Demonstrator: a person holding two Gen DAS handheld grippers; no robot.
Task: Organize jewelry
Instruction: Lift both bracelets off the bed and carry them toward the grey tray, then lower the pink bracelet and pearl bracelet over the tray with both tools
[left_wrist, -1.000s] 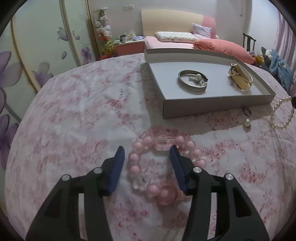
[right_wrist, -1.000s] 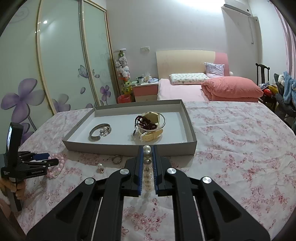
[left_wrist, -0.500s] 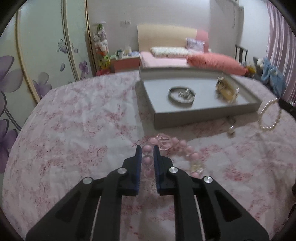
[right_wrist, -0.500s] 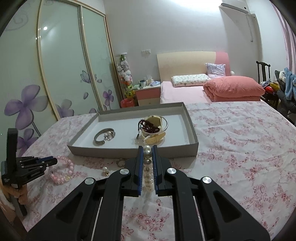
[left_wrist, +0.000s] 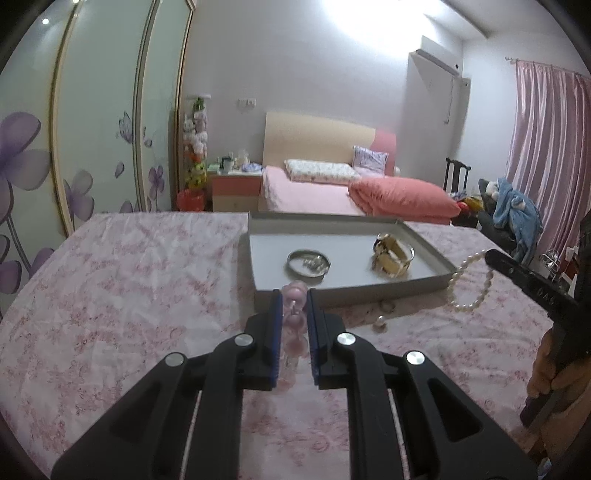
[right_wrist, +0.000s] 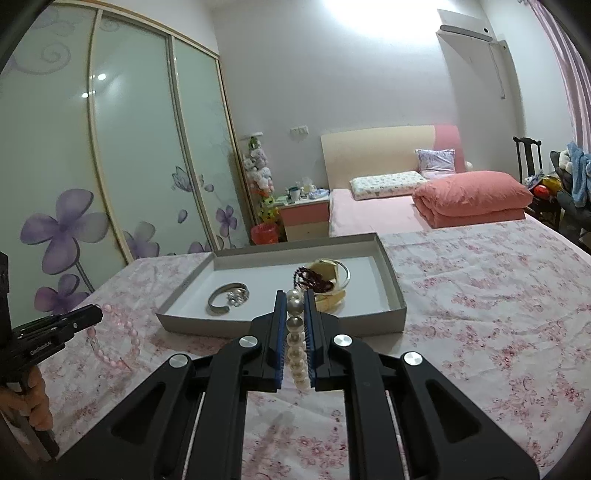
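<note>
**Spotter:** What are your claws doing?

**Operator:** My left claw (left_wrist: 293, 301) has just closed and is clenched on the pink bead bracelet (left_wrist: 293, 295). From the right wrist view I see the loop (right_wrist: 114, 339) hanging from that claw's tip (right_wrist: 90, 317), its lower end at the flowered cloth (right_wrist: 480, 314) on the tabletop; I cannot tell whether it touches. My right claw (right_wrist: 294, 301) is clamped on the pearl strand (right_wrist: 295, 332), beads lined up between the blue pads (right_wrist: 277, 332). From the left wrist view the pearls (left_wrist: 469, 284) dangle in a loop off the cloth.

**Spotter:** And the tray?

**Operator:** The grey tray (right_wrist: 280, 325) sits mid-tabletop toward the far edge. Inside lie a silver bangle (right_wrist: 226, 297) with a small sparkly piece in its ring, and beside it a gold bangle (right_wrist: 332, 277) with dark red beads (right_wrist: 310, 282) draped on it.

**Spotter:** Anything loose?

**Operator:** A small ring (left_wrist: 388, 305) and a pearl earring (left_wrist: 380, 324) lie on the cloth just beside the tray's near wall, between my two claws.
</note>
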